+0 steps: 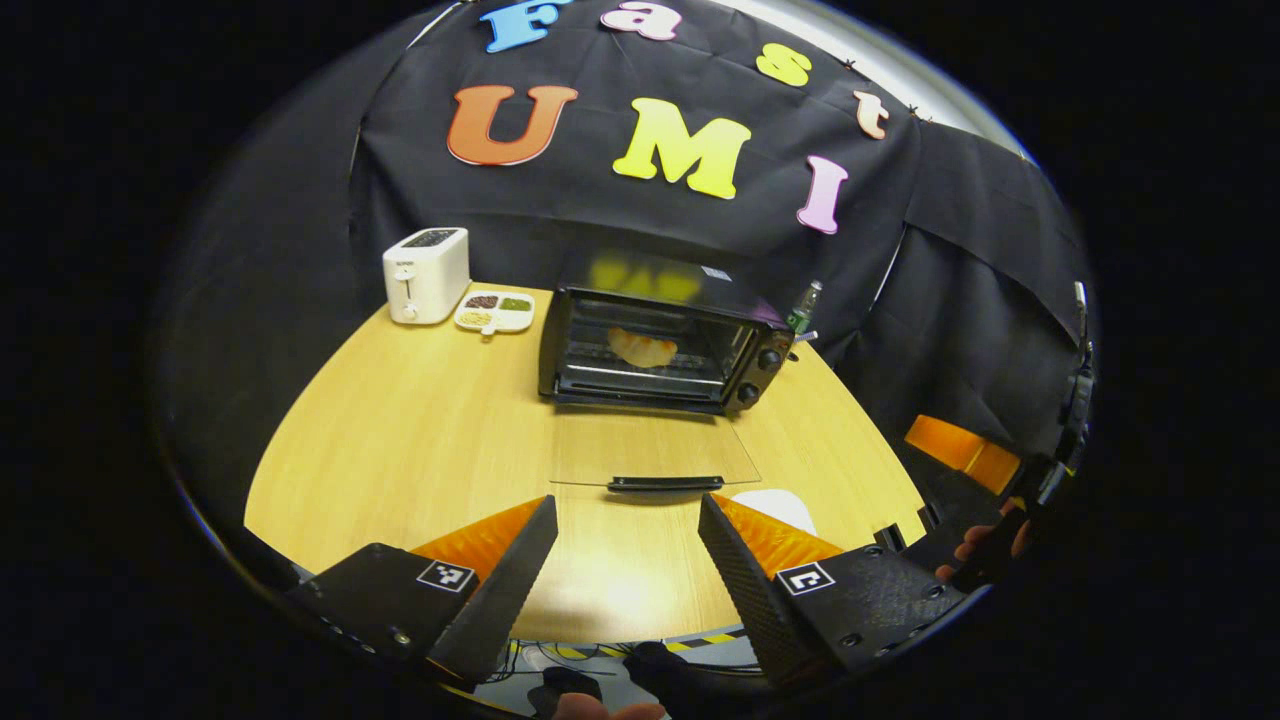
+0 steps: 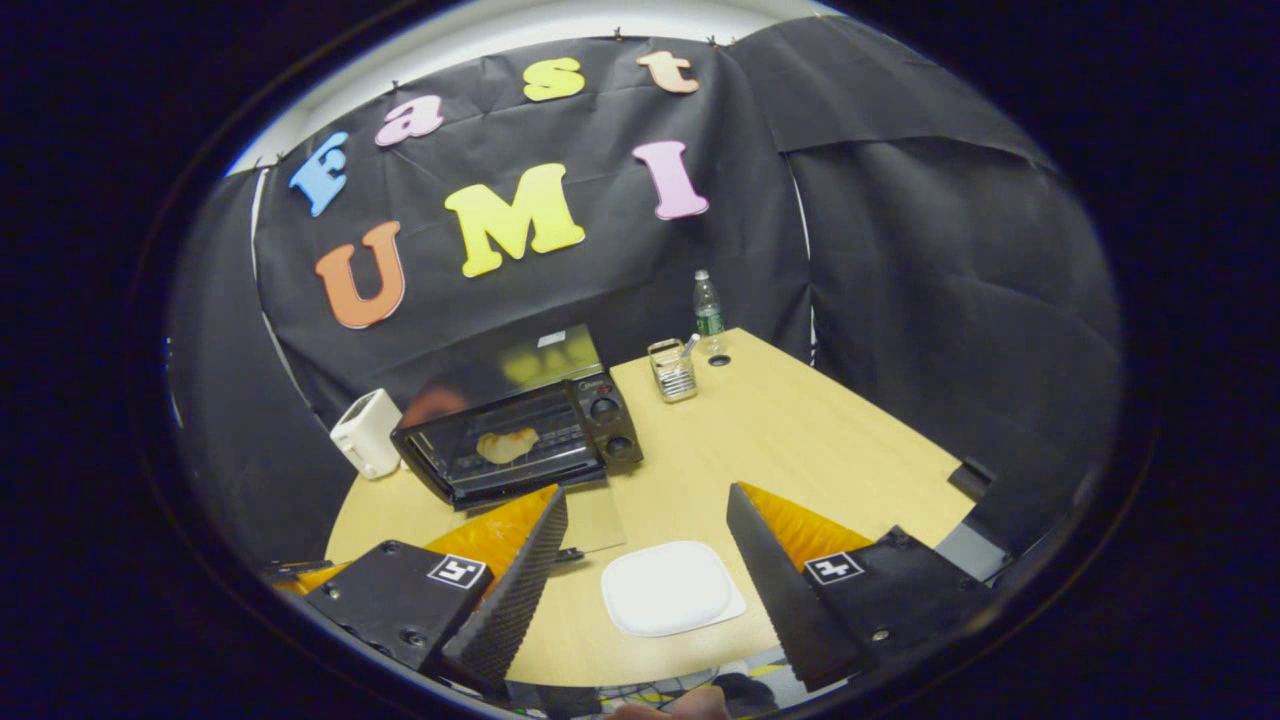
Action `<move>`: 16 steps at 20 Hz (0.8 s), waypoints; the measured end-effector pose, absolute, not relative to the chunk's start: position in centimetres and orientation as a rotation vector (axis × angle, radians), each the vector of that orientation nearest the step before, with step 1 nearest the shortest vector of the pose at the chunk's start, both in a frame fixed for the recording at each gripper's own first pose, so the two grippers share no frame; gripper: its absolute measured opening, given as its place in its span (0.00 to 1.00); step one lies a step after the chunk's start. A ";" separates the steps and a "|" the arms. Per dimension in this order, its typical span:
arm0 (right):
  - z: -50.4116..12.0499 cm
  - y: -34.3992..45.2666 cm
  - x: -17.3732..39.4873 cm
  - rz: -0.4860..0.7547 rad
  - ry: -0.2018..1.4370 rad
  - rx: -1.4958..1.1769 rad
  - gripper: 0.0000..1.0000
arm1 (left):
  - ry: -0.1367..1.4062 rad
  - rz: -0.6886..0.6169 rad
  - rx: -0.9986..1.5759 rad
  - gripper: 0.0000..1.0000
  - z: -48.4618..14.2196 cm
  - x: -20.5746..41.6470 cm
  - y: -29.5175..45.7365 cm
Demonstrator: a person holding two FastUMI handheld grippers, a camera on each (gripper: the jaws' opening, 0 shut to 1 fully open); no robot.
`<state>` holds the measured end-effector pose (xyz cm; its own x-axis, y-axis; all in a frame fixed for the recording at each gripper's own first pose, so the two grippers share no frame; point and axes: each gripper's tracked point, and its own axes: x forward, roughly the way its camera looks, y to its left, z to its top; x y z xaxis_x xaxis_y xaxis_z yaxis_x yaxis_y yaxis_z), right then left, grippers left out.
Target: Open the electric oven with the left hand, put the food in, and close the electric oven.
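A black electric oven stands at the back of the wooden table, its glass door folded down flat toward me with the dark handle at its front edge. A pale piece of food lies on the rack inside. My left gripper hovers open just short of the handle, nothing between its fingers. In the right gripper view the oven with the food sits at left, and my right gripper is open above an empty white plate.
A white toaster and a divided snack tray stand at the back left. A wire holder and a water bottle stand right of the oven. The other hand shows at right. The table edge runs close below my fingers.
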<state>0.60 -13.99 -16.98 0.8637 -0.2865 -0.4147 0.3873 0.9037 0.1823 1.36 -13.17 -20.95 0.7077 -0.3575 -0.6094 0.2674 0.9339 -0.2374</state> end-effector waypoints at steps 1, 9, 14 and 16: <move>-16.3 -14.2 -0.1 -0.352 0.389 0.252 1.00 | 0.719 -0.362 -0.135 0.94 -21.8 1.4 -14.2; -13.4 -16.8 -3.4 -0.358 0.377 0.137 1.00 | 0.863 -0.347 -0.152 0.95 -30.8 2.5 -18.4; -15.1 -19.3 -6.1 -0.413 0.431 0.120 0.99 | 0.884 -0.345 -0.101 0.95 -34.6 4.7 -19.7; -15.6 -20.2 -6.6 -0.431 0.454 0.127 1.00 | 0.896 -0.337 -0.090 0.95 -35.6 5.4 -20.2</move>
